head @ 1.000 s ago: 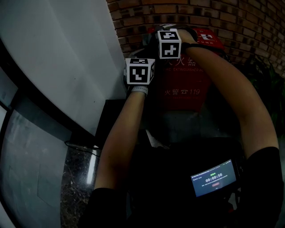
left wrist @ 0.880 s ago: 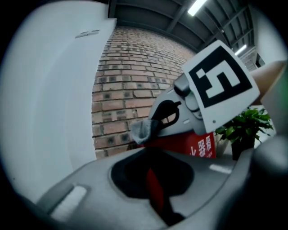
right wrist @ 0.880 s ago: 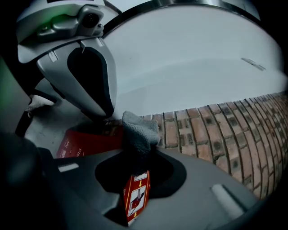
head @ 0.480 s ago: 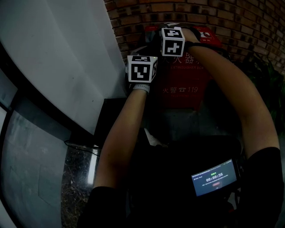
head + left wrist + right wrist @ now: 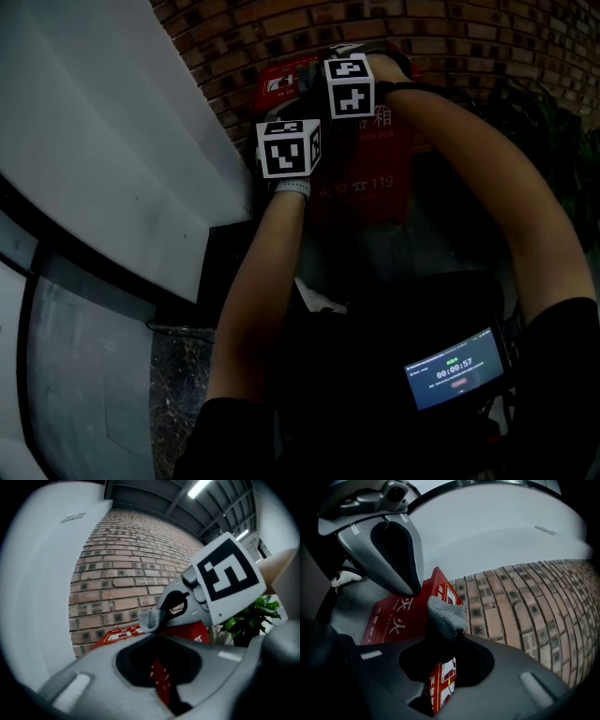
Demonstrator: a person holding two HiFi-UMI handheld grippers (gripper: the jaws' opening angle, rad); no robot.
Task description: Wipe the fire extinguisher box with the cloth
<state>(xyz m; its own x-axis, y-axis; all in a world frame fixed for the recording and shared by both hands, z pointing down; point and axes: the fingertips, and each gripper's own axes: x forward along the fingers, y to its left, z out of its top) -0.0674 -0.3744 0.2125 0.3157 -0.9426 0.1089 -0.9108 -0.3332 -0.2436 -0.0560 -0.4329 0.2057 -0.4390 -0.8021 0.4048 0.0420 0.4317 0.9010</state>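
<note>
Dim corner, with brick wall [image 5: 281, 33] dead ahead and a pale curved panel [image 5: 103, 141] to the outer side of the left gripper [image 5: 157, 637]. Against the bricks, just beyond the jaw tips, an upright red fire extinguisher box [image 5: 375, 202] with white lettering on its front. At its top edge, a bunched grey cloth [image 5: 446, 616], pinched by the right gripper [image 5: 443, 641]. Jaws closed tight on the fabric, with a wad poking forward past the tips and overlapping the box's upper corner. Contact between cloth and box impossible to confirm. Just to that gripper's left, the left gripper with jaws together and nothing between them, only a thin slit low down showing red box behind. Its tips right beside the cloth. Further out on the right gripper's side, a leafy green plant [image 5: 253, 618]. Well behind both grippers, down near the person's torso, a small device [image 5: 457, 368] with a lit screen.
</note>
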